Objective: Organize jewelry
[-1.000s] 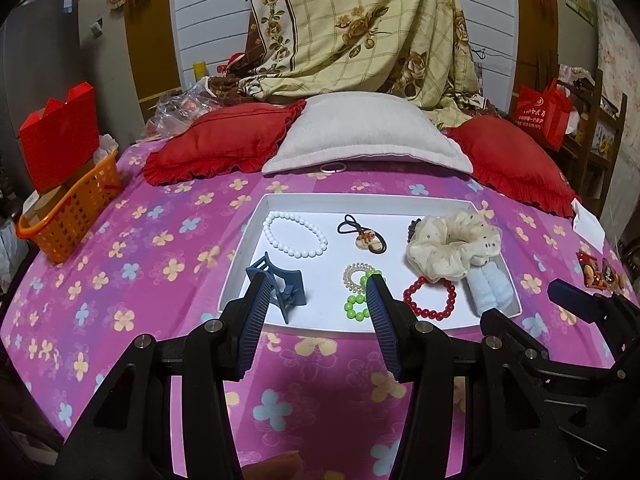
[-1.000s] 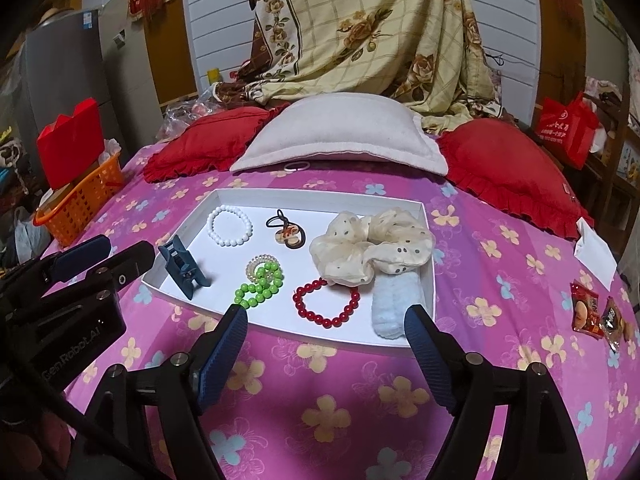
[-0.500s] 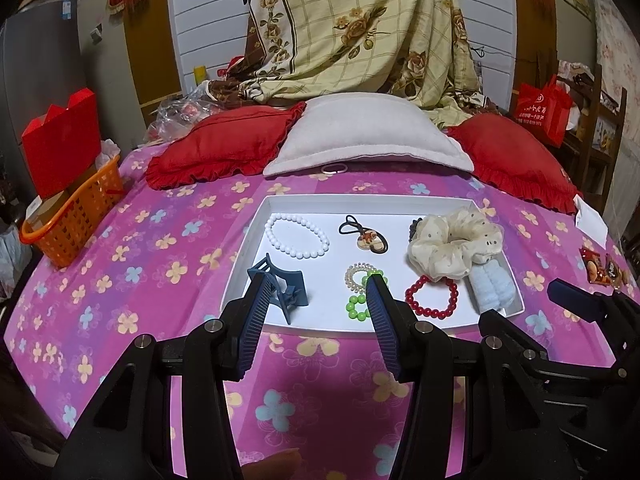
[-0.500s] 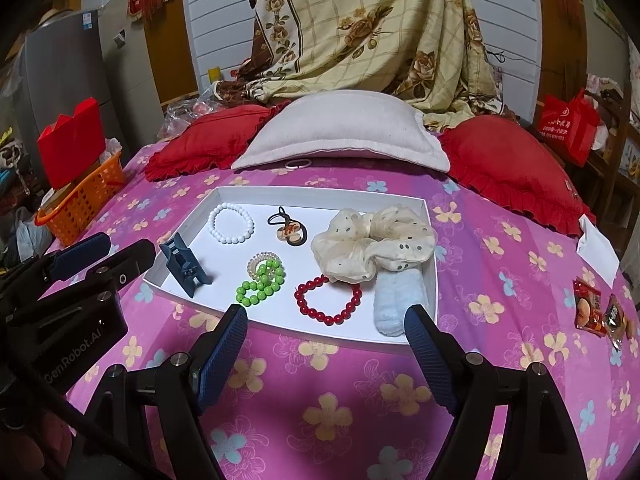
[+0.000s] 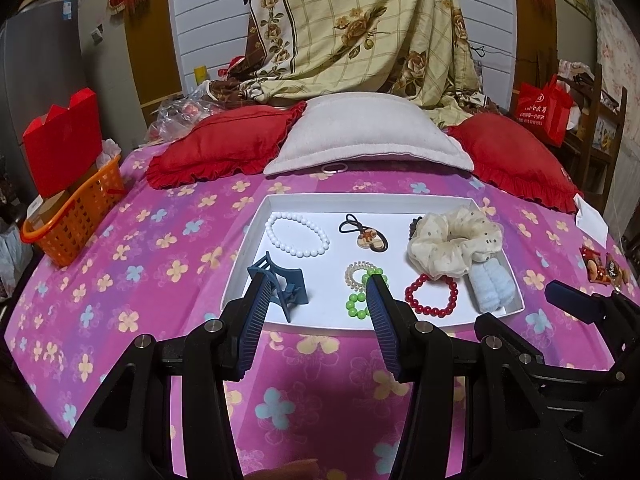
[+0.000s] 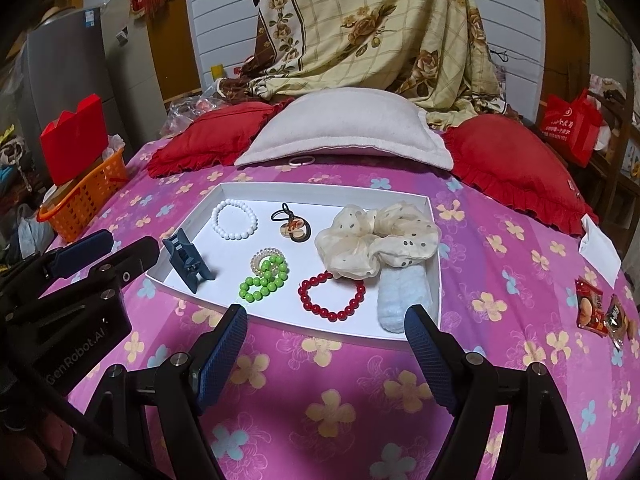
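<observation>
While both grippers (image 5: 316,280) (image 6: 326,316) gape empty, tray (image 6: 434,240) lies just beyond fingertips.

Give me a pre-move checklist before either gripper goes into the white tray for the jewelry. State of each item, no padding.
1. Left gripper open and holding nothing: ok.
2. Right gripper open and holding nothing: ok.
3. Both grippers short of the white tray, touching nothing in it: ok.
4. Red bead bracelet lying free: not ok, its far edge meets the cream scrunchie.
5. Green bead bracelet separate from its neighbour: not ok, it overlaps the clear coil hair tie.
6. White bead bracelet and blue claw clip apart from everything else: ok.
</observation>
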### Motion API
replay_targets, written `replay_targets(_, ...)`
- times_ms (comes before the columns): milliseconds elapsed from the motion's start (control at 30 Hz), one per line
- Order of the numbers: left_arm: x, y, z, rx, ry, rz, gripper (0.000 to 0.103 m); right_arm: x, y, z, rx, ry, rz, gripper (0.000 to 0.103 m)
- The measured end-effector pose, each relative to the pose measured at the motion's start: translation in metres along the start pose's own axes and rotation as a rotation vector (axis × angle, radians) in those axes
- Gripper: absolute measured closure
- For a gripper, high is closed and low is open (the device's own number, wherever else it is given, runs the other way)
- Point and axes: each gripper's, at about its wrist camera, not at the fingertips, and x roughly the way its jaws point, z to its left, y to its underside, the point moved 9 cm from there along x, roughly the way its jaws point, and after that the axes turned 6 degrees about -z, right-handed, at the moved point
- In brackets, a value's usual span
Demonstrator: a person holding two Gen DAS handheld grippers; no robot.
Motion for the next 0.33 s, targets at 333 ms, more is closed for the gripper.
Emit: replay_targets(333,0.0019,0.0045,-0.0025,0.008,0.017,-0.008,0.053,0.0014,0.0053,-0.001,-0.002,-0.004,0.006,0.024)
